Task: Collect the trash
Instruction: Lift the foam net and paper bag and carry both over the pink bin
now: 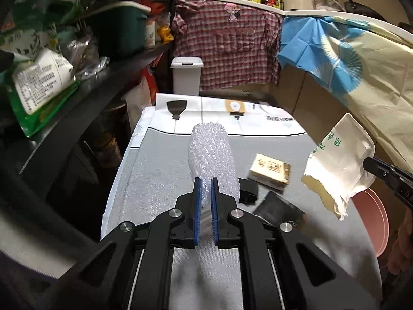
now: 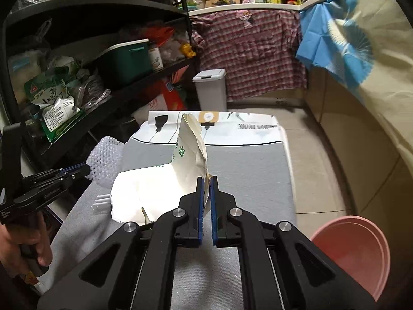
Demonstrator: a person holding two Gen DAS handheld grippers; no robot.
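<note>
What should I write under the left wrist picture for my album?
The left claw pinches a bubble wrap roll above the grey mat, white bin ahead.

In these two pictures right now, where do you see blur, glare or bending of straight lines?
Left wrist view: the small carton and the dark object near it are motion-blurred; the shelf edge bows from the fisheye lens. Right wrist view: glare washes out the white sheet under the paper bag; the counter edge curves; the corners are black.
</note>
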